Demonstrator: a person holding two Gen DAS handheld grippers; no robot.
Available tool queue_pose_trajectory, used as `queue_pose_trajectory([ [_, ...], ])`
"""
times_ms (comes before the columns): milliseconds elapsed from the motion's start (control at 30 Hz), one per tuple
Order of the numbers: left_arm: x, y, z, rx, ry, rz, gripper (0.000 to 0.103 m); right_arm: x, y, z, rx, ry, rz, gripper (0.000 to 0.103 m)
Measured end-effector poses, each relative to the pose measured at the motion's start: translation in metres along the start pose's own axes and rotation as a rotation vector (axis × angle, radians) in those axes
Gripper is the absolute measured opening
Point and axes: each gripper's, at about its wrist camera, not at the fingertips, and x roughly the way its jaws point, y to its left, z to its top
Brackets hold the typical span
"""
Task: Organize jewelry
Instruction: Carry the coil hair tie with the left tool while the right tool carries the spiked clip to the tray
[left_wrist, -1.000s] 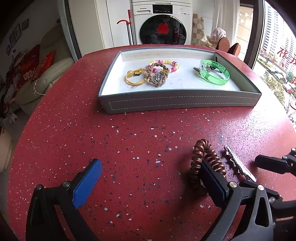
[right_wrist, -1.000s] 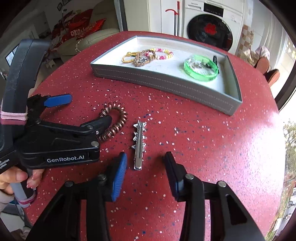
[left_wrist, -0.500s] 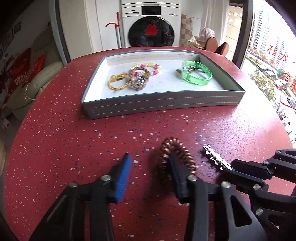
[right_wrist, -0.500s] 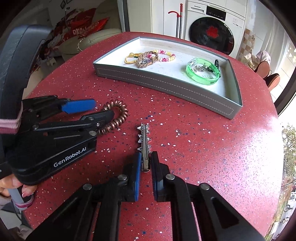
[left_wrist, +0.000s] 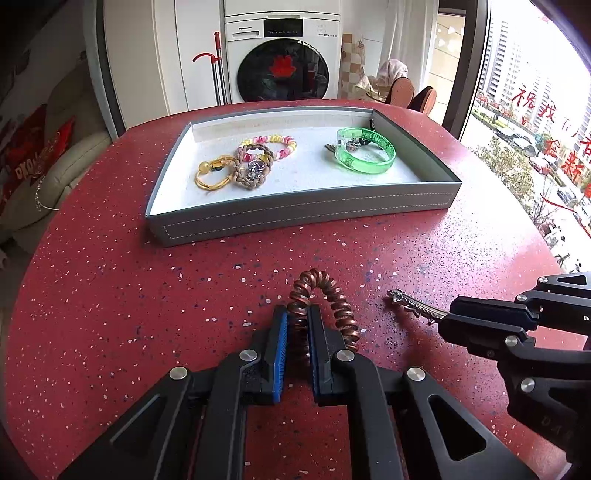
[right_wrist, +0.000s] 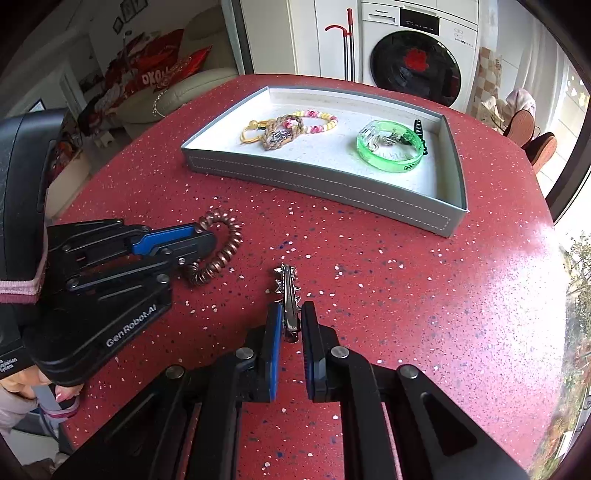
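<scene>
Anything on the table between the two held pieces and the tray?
Nothing visible. The left gripper is closing on the copper coil hair tie; the right gripper is shut on the silver hair clip. Bare red table runs to the tray; only its low near wall must be cleared.

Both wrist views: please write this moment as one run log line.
left gripper: closing on copper spiral hair tie | right gripper: shut on silver hair clip | both items on red table | grey tray: not reached
</scene>
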Motion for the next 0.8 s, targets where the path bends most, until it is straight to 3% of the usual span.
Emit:
queue_pose_trajectory([
  [133,-0.004,0.002,0.000,-0.003,-0.005,0.002,0.029,-0.003,-0.003,0.000,0.005,-0.002,0.004,0.011],
  [333,-0.006,0.001,0.000,0.000,-0.012,0.002,0.029,0.010,-0.001,0.000,-0.001,0.065,0.032,0.013],
  [500,-0.006,0.001,0.001,-0.002,-0.010,0.005,0.029,0.023,0.008,0.005,-0.021,0.090,0.026,0.021],
  [800,-0.007,0.004,0.001,-0.011,-0.011,0.010,0.029,0.020,0.011,0.004,-0.038,0.078,0.006,0.015],
])
